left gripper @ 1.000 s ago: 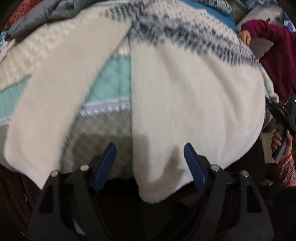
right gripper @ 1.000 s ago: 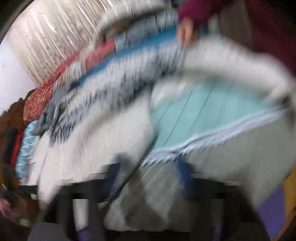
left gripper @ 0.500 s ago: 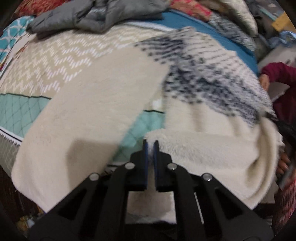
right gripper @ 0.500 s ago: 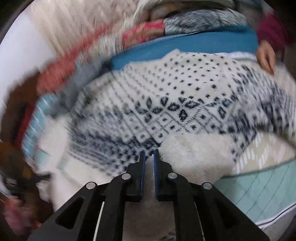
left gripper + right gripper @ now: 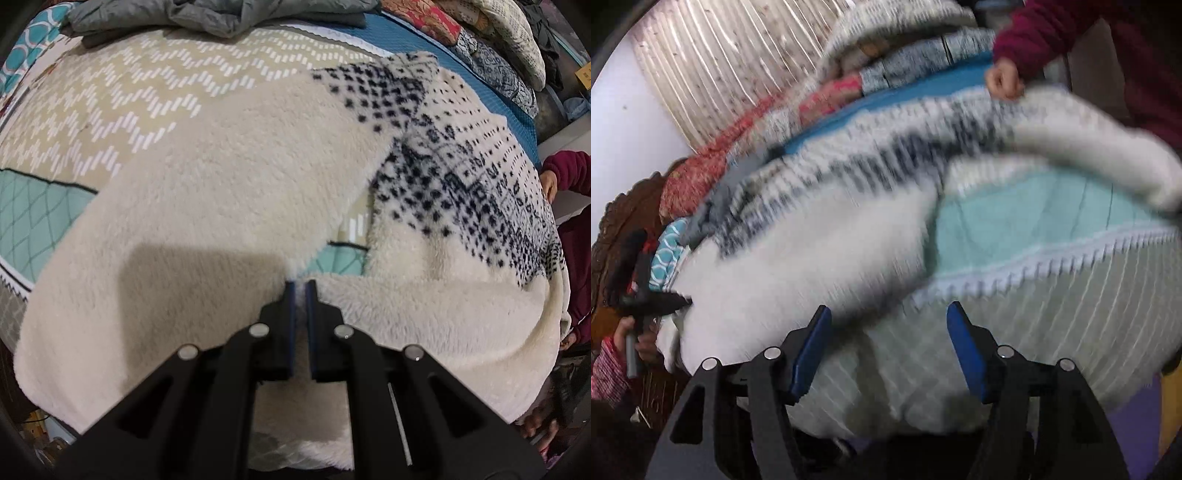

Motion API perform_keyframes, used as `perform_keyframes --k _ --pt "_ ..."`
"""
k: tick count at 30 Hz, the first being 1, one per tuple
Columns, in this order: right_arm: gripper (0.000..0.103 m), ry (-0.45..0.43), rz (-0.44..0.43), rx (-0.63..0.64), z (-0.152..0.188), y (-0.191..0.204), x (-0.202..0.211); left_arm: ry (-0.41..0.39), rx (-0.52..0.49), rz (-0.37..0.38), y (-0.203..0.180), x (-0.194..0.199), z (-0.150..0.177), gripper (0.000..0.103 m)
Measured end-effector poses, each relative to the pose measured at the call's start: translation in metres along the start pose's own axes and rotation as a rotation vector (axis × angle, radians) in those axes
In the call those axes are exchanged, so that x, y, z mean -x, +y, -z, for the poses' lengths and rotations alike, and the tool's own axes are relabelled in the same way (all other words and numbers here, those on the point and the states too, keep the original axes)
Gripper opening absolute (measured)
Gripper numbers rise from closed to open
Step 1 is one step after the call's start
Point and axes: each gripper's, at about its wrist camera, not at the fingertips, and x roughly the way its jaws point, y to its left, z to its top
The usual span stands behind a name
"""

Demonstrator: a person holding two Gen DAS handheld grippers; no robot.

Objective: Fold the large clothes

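Note:
A large cream fleece sweater point(image 5: 229, 177) with a navy dotted pattern lies spread on the bed, its hem folded up toward the patterned chest. My left gripper point(image 5: 300, 284) is shut on the folded hem edge near the sleeve. In the blurred right wrist view the sweater point(image 5: 820, 236) lies left of centre. My right gripper point(image 5: 886, 314) is open and empty, over the bed's front edge beside the sweater. My left gripper also shows far left in that view point(image 5: 661, 301).
The bed has a teal and beige quilt point(image 5: 122, 110). Grey clothes point(image 5: 207, 14) and folded blankets point(image 5: 495, 48) are piled at the back. Another person in a maroon top point(image 5: 1052, 37) holds the sweater's far sleeve by hand point(image 5: 1003, 79).
My right gripper let go of the sweater, opened and pulled back toward the bed's front edge. My left gripper stayed shut on the hem and carried it slightly further up.

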Motion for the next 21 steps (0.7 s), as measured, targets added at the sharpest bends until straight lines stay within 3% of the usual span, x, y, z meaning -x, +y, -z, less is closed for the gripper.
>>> perform_keyframes --k 2,4,7,10,13,15,17,19,21 --pt "0.083 0.002 -0.020 -0.007 0.008 0.000 -0.003 0.001 0.002 0.001 -0.002 -0.001 0.000 0.005" --pt "0.080 0.036 -0.098 0.000 0.006 0.007 -0.005 0.003 0.008 0.005 -0.002 -0.001 0.000 0.005" --pt "0.060 0.123 -0.130 0.081 -0.009 0.030 -0.025 -0.001 0.006 0.004 0.002 0.004 0.003 0.005" --pt "0.058 0.072 -0.223 0.118 -0.050 0.074 -0.032 -0.022 -0.013 -0.009 -0.002 0.011 0.007 0.005" --pt "0.058 0.051 -0.201 0.181 -0.092 0.125 -0.061 -0.061 -0.063 -0.034 -0.014 0.023 0.013 0.005" --pt "0.058 0.128 -0.163 0.213 -0.105 0.145 -0.105 -0.081 -0.105 -0.036 -0.026 0.030 0.021 0.005" --pt "0.058 0.251 -0.009 0.308 -0.102 0.153 -0.162 -0.091 -0.139 -0.043 -0.035 0.033 0.028 0.005" --pt "0.058 0.215 -0.029 0.324 -0.101 0.155 -0.155 -0.091 -0.176 -0.064 -0.041 0.031 0.034 0.005" --pt "0.059 0.185 -0.121 0.278 -0.114 0.154 -0.129 -0.083 -0.196 -0.093 -0.041 0.024 0.037 0.005"
